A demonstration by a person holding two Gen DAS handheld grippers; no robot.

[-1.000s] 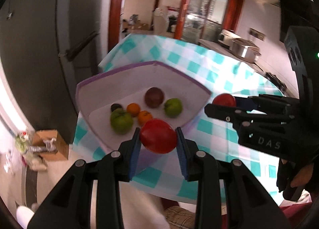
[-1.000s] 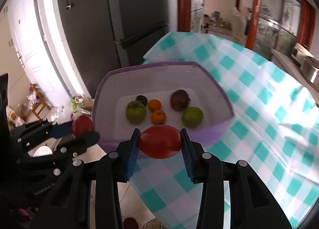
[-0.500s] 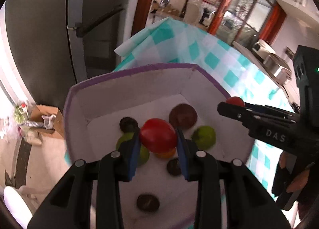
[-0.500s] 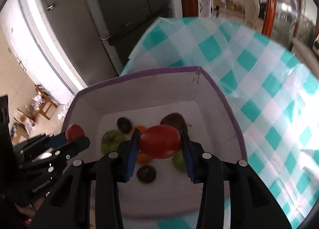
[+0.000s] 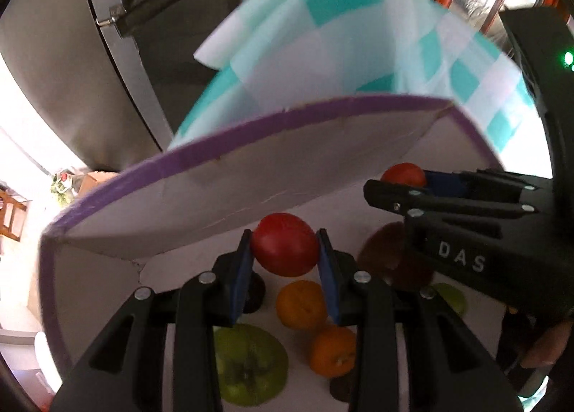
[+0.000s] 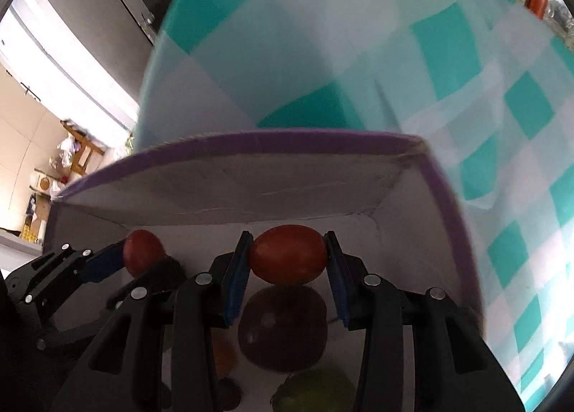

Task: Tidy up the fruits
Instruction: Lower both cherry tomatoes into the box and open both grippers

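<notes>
Step in hand: placing. Left tool pinches a red tomato over the box floor; right tool pinches another tomato inside the box. Next move: lower, then spread each tool clear of the oranges.

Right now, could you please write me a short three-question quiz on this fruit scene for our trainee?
1. True or false: the left gripper holds nothing.
2. What lies directly below the right gripper's tomato? A) an orange B) a dark purple fruit C) bare tablecloth
3. Fill in: both tomatoes hang inside the white ___ with the purple rim.

Key:
1. False; it is shut on a red tomato.
2. B.
3. Box; oranges and a green fruit already lie in it.
</notes>
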